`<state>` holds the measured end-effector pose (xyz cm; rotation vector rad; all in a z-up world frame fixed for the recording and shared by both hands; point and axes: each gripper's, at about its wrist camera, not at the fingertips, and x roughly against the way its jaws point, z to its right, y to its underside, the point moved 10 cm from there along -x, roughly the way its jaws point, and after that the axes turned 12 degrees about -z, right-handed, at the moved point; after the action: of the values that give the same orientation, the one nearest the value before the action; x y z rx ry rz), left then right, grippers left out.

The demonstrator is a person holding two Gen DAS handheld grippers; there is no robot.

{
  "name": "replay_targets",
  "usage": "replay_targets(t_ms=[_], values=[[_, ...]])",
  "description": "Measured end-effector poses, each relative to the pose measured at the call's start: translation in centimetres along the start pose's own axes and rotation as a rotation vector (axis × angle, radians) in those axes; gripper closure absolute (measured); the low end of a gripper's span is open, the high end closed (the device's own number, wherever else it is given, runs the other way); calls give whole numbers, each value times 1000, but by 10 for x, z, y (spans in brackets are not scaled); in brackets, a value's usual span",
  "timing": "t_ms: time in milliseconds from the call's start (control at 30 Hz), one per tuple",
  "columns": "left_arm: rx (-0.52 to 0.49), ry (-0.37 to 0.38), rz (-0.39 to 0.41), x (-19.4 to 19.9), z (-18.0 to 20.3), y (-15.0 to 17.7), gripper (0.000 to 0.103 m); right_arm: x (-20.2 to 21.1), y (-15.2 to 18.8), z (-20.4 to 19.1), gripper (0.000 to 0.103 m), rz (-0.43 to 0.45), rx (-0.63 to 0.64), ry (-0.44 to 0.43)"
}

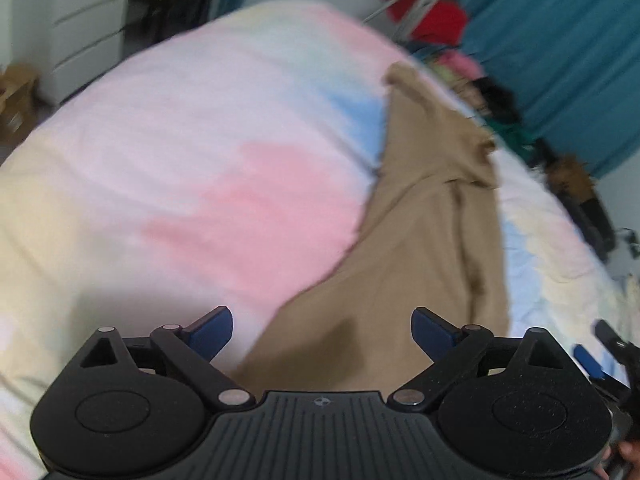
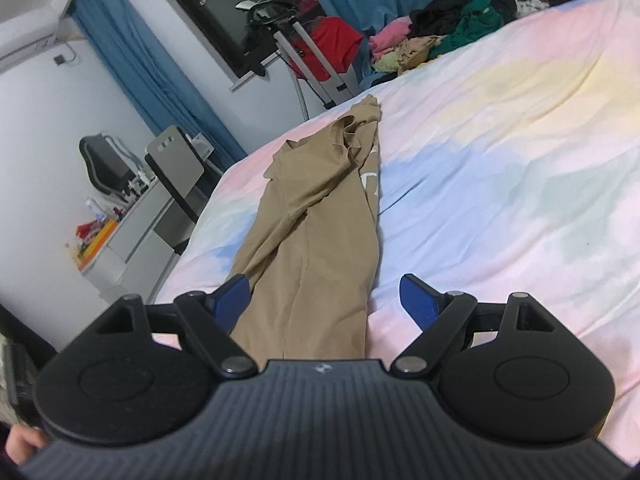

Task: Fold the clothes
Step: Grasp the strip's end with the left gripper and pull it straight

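Observation:
A tan T-shirt (image 1: 424, 240) lies folded lengthwise in a long strip on a pastel tie-dye bedsheet (image 1: 200, 160). It also shows in the right wrist view (image 2: 316, 216), running away from me with its collar at the far end. My left gripper (image 1: 322, 330) is open and empty above the near end of the shirt. My right gripper (image 2: 325, 300) is open and empty, its blue fingers either side of the shirt's near end. The right gripper's blue finger also shows at the right edge of the left wrist view (image 1: 588, 360).
A pile of mixed clothes (image 2: 436, 40) lies at the far edge of the bed. A garment steamer stand with a red garment (image 2: 320, 52), blue curtains (image 2: 152, 80), a desk and chair (image 2: 176, 176) stand beyond the bed. White drawers (image 1: 80, 28) stand at left.

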<state>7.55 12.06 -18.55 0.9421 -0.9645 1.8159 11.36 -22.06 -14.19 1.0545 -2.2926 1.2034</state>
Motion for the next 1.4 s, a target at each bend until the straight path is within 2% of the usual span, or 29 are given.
replay_targets(t_ms=[167, 233, 300, 367, 400, 467, 533, 667, 800, 1100, 1200, 1233, 1333, 1367, 1400], values=[[108, -55, -85, -16, -23, 3, 13, 1, 0, 6, 19, -1, -40, -11], [112, -78, -94, -18, -25, 4, 17, 0, 1, 8, 19, -9, -58, -17], [95, -112, -97, -18, -26, 7, 25, -2, 3, 10, 19, -18, -69, -19], [64, -145, -103, -15, -23, 13, 49, -4, 4, 11, 19, -26, -76, -18], [40, -147, -112, -14, -19, 18, 57, -5, 5, 11, 19, -31, -77, -18], [-22, -137, -130, -12, -8, 26, 83, -7, 7, 11, 19, -41, -78, -20], [-115, -135, -123, -7, 7, 31, 95, -8, 10, 11, 19, -51, -76, -21], [-388, -186, -29, 15, 42, 49, 98, -12, 13, 11, 19, -62, -79, -10], [-667, -281, 103, 39, 80, 78, 99, -16, 16, 12, 19, -73, -85, 1], [-838, -192, -32, 14, 110, 113, 100, -23, 23, 11, 19, -100, -62, 20], [-890, -159, -82, 6, 118, 124, 97, -26, 26, 13, 19, -116, -66, 24], [-907, -148, -99, 4, 121, 128, 92, -28, 28, 13, 19, -122, -72, 21], [-957, -114, -149, -4, 129, 140, 64, -32, 31, 16, 19, -145, -92, 8], [-974, -102, -166, -7, 132, 144, 61, -33, 33, 16, 19, -154, -99, 4], [-949, -70, -176, -3, 131, 143, 60, -35, 34, 17, 19, -163, -105, -1]])
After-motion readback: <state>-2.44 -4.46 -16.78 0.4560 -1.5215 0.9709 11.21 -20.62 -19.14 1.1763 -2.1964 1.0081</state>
